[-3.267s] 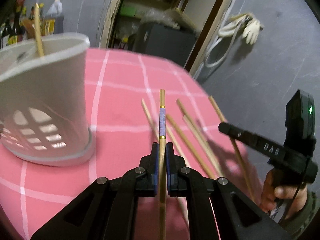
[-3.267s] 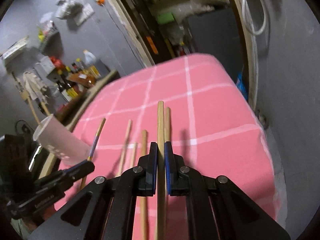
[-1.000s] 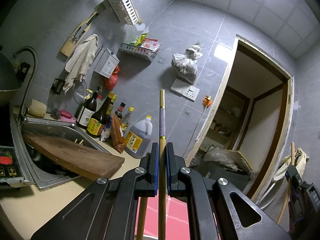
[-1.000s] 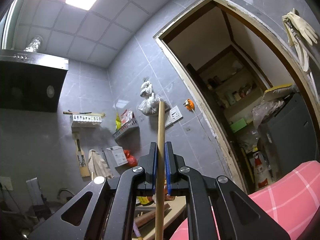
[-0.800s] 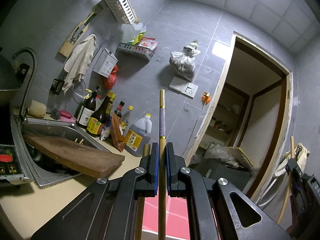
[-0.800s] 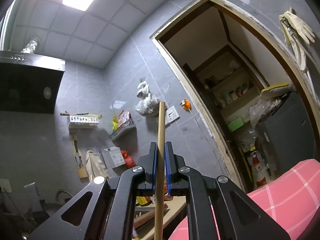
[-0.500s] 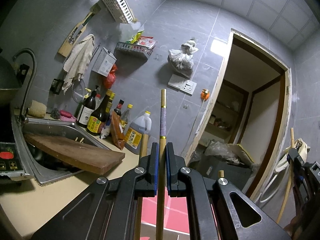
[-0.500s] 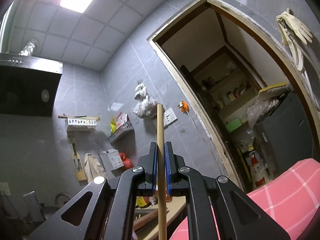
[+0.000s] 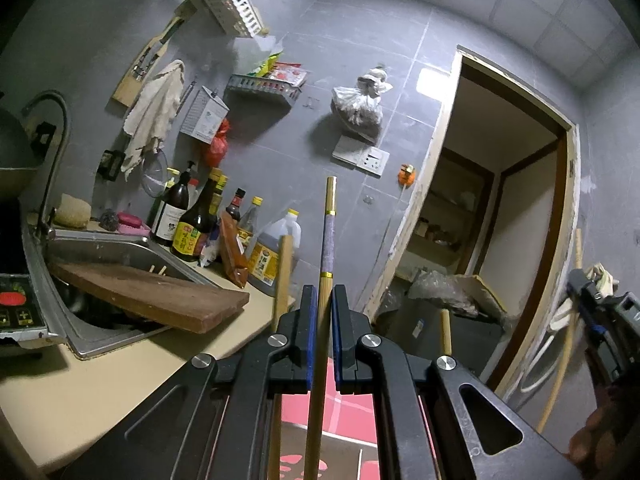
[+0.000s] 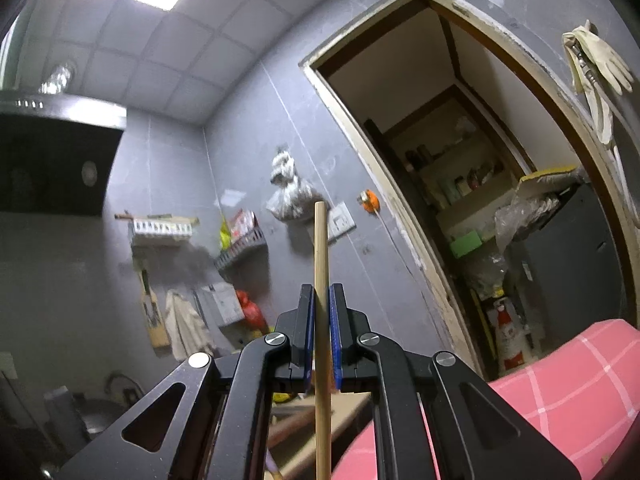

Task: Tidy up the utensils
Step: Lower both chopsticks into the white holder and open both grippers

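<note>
Both sets of jaws are clamped right down, each pinching one stick: the left gripper (image 9: 321,312) has a bamboo chopstick with a purple band and gold tip (image 9: 329,236), the right gripper (image 10: 320,312) a plain pale wooden chopstick (image 10: 321,280). Each stick runs straight along its gripper's fingers, so the long axis sits upright in both views, the far end poking up past the fingertips and the near end trailing back under the camera. Just behind the left jaws two more plain chopstick tops (image 9: 285,268) stick up, so I'd guess the holder is right below there, though I can't actually see it. That'd make the left hand the closer one for a drop-in, stick going down end-first. Further back there's the pink checked tablecloth (image 10: 568,392), then the steel sink with a wooden cutting board (image 9: 152,300), sauce bottles (image 9: 192,220), and the grey tiled wall.
</note>
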`<state>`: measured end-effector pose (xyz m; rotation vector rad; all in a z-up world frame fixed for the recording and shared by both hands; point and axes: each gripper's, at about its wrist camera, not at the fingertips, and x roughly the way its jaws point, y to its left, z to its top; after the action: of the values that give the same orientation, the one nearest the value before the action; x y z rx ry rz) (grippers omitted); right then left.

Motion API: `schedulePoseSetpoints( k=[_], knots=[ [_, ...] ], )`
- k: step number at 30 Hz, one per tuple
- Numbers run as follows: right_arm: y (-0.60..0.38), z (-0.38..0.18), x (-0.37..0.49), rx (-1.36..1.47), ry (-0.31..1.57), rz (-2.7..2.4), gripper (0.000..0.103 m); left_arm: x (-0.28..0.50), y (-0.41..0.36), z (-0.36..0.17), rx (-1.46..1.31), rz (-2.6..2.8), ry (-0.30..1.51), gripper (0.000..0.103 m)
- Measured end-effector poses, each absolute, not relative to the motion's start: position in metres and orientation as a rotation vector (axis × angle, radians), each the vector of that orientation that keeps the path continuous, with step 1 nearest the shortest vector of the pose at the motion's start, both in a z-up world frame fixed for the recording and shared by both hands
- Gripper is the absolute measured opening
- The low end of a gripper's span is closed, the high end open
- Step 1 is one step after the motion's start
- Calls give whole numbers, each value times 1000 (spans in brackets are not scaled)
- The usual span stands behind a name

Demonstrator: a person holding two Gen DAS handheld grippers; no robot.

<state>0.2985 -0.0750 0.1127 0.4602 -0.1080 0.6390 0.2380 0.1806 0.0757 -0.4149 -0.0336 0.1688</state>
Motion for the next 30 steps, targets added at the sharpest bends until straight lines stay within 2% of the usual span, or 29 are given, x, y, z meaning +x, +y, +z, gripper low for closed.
schedulePoseSetpoints(
  k=[12,25,27,29,30],
  knots=[
    [-61,90,293,257,90,672,6,241,170,61,-336,101,87,4],
    [-61,75,281,173,250,678,9,236,159,50,-297,47,219,7],
    [-63,72,279,167,259,675,14,234,157,49,-296,42,225,9],
    [-65,71,278,169,265,667,26,231,157,49,-299,39,225,17],
    [-67,70,277,172,267,665,26,228,157,49,-302,37,222,25]
  ],
)
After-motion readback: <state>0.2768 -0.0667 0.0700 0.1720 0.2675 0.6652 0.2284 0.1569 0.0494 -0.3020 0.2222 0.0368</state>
